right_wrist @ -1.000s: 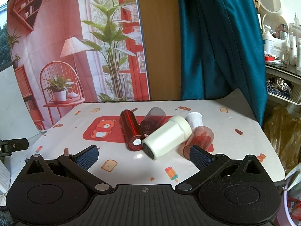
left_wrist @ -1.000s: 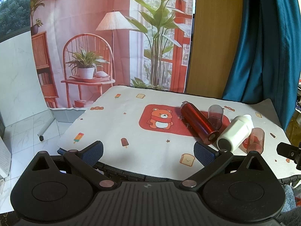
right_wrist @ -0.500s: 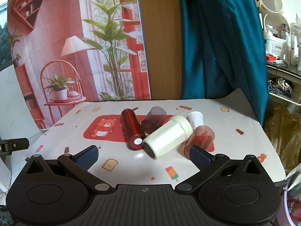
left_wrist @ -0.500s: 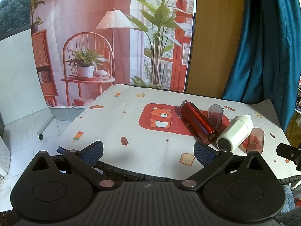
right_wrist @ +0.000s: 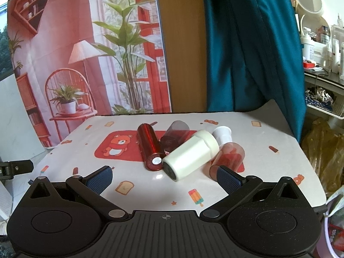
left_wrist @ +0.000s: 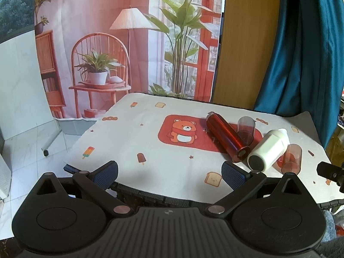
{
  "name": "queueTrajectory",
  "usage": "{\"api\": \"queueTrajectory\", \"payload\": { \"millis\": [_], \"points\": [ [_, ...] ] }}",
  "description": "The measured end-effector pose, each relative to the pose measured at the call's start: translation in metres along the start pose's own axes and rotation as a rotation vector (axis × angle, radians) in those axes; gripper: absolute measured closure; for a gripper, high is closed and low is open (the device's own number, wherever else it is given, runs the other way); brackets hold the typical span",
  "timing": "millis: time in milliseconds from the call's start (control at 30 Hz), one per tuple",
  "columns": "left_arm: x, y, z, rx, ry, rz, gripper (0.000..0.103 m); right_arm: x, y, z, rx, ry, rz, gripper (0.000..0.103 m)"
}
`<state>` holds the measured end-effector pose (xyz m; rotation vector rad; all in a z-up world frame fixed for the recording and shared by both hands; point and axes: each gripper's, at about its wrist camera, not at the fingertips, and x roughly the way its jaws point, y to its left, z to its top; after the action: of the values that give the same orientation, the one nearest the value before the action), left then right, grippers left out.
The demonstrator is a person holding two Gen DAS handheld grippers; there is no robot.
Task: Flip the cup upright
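Several drinking vessels lie on their sides in a cluster on the table: a shiny red bottle (right_wrist: 150,148) (left_wrist: 225,137), a white cup with a white lid (right_wrist: 191,154) (left_wrist: 268,149), a dark clear tumbler (right_wrist: 175,135) (left_wrist: 245,129) and a pinkish clear tumbler (right_wrist: 229,159) (left_wrist: 292,158). My right gripper (right_wrist: 164,179) is open and empty, just short of the cluster. My left gripper (left_wrist: 169,172) is open and empty at the table's near edge, left of the cluster.
A white tablecloth (right_wrist: 247,142) with a red bear patch (left_wrist: 182,131) covers the table. A printed backdrop and a teal curtain (right_wrist: 247,53) hang behind. A cluttered shelf (right_wrist: 322,64) stands at the right. Tiled floor (left_wrist: 28,142) lies to the left.
Both grippers have moved slightly toward the table, the right one closing in on the cluster. The vessels have not moved.
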<state>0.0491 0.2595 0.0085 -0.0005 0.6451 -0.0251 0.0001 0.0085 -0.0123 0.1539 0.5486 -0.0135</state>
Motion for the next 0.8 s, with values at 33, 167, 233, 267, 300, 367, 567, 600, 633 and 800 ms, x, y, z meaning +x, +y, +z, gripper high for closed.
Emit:
{"api": "queueTrajectory", "payload": {
  "millis": [33, 167, 233, 267, 300, 367, 567, 600, 633, 800],
  "points": [
    [0.000, 0.000, 0.000, -0.001, 0.001, 0.000, 0.000, 0.000, 0.000, 0.001, -0.001, 0.001, -0.001, 0.000],
    [0.006, 0.005, 0.003, -0.019, 0.011, -0.016, 0.000, 0.007, -0.009, 0.009, 0.002, 0.021, -0.006, 0.000],
    [0.012, 0.009, 0.007, -0.034, 0.006, -0.018, 0.000, 0.012, -0.017, 0.015, -0.009, 0.017, -0.046, 0.000],
    [0.016, 0.009, 0.009, -0.032, -0.003, -0.007, 0.000, 0.015, -0.021, 0.017, -0.021, 0.007, -0.071, 0.000],
    [0.020, 0.009, 0.011, -0.026, -0.012, 0.006, 0.000, 0.019, -0.025, 0.019, -0.036, -0.002, -0.092, 0.000],
    [0.028, 0.007, 0.015, -0.012, -0.023, 0.018, 0.000, 0.032, -0.040, 0.021, -0.056, -0.008, -0.117, 0.000],
    [0.062, 0.009, 0.020, -0.009, 0.011, 0.003, 0.000, 0.105, -0.092, 0.021, -0.027, 0.066, -0.151, 0.000],
    [0.068, 0.009, 0.020, -0.007, 0.025, 0.005, 0.000, 0.121, -0.101, 0.021, -0.003, 0.082, -0.146, 0.001],
    [0.075, 0.011, 0.019, -0.008, 0.041, 0.009, 0.000, 0.136, -0.107, 0.020, 0.022, 0.098, -0.141, 0.004],
    [0.102, 0.018, 0.015, -0.040, 0.098, 0.015, 0.000, 0.204, -0.130, 0.013, 0.156, 0.183, -0.158, 0.015]
  ]
}}
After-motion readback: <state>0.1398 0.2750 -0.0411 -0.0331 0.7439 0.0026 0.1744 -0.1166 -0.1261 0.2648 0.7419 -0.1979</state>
